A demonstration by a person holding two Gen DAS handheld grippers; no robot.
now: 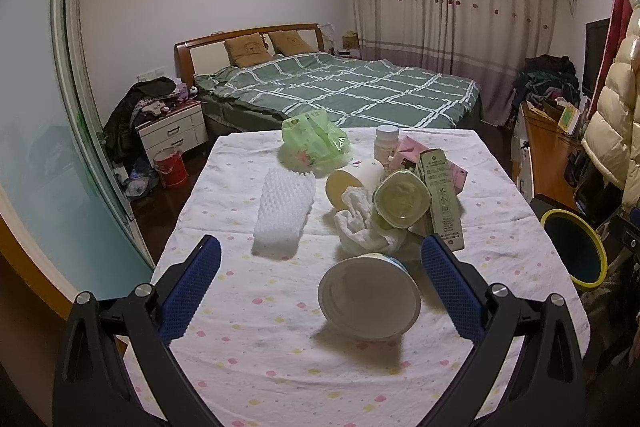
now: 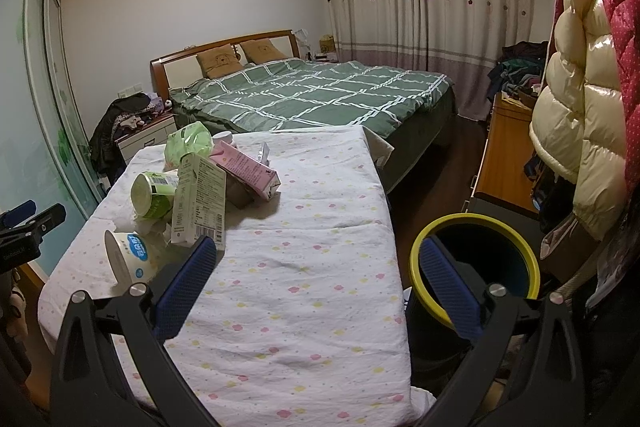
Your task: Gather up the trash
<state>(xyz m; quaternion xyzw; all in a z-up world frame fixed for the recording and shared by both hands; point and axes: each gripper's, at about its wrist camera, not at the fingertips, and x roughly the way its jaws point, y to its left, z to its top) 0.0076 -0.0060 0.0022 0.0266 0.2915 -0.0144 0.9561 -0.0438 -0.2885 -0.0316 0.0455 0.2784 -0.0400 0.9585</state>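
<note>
Several pieces of trash lie clustered on the counter (image 1: 248, 339), which is covered by a white cloth with small coloured flowers. Beyond it stands a bed (image 1: 344, 87) with a green checked cover. Just beside the counter's right edge sits a dark bin with a yellow rim (image 2: 476, 267), its mouth open. Among the trash, a white foam net sleeve (image 1: 282, 213) lies flat toward the left, a green plastic bag (image 1: 314, 141) sits at the far end, a tall green-and-white carton (image 1: 442, 201) leans against a pink carton (image 2: 250, 165), and a white tub (image 1: 370, 301) lies on its side nearest the cameras, beside crumpled tissue (image 1: 360, 227) and a green-lidded cup (image 1: 402, 199). The left gripper (image 1: 320, 307) hovers with its blue fingers spread wide on either side of the white tub, not touching it. The right gripper (image 2: 316, 291) is also spread wide and empty, over the counter's right edge.
</note>
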